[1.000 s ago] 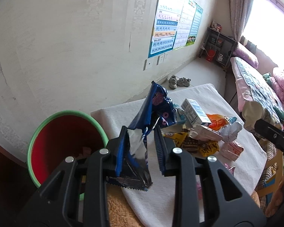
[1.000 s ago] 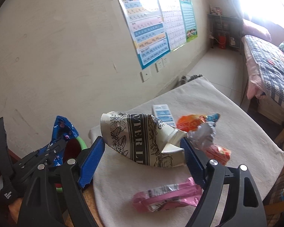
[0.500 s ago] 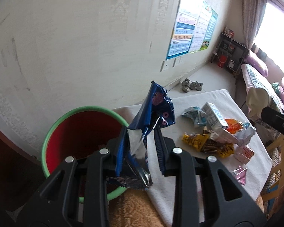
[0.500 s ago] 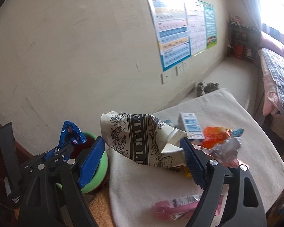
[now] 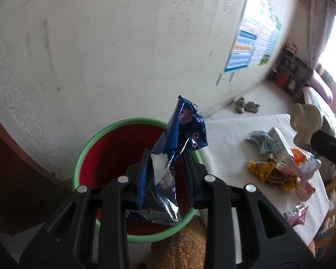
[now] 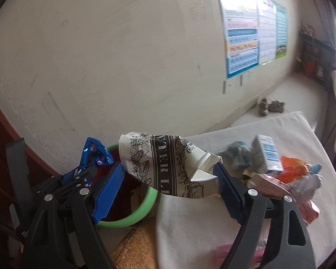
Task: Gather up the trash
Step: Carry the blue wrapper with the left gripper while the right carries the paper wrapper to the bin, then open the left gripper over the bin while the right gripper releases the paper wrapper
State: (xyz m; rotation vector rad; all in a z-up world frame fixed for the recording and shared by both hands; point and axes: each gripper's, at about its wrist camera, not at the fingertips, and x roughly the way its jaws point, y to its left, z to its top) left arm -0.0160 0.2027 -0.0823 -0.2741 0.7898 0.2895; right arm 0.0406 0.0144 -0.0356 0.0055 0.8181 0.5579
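A red bin with a green rim (image 5: 123,122) stands on the floor at the table's left end. My left gripper (image 5: 165,157) hangs over its mouth, shut on a crumpled blue snack wrapper (image 5: 186,130) that sticks up past the fingers. In the right wrist view the same left gripper (image 6: 85,172) and blue wrapper (image 6: 94,152) show at the left, above the bin's rim (image 6: 145,204). My right gripper (image 6: 169,168) is shut on a crushed cream paper cup (image 6: 145,152) with black floral print. It hovers at the table's left edge, just right of the bin.
A white cloth-covered table (image 5: 230,139) carries loose trash: yellow wrappers (image 5: 262,170), a small carton (image 6: 268,154), an orange wrapper (image 6: 293,170) and a pink wrapper (image 5: 295,215). A tan mat (image 5: 186,246) lies below the bin. The wall stands close behind, with shoes (image 5: 246,106) on the floor.
Both grippers have swung left, away from the trash pile. The bin's mouth now lies under the left gripper's wrapper, and the right gripper with the cup has come up beside the bin.
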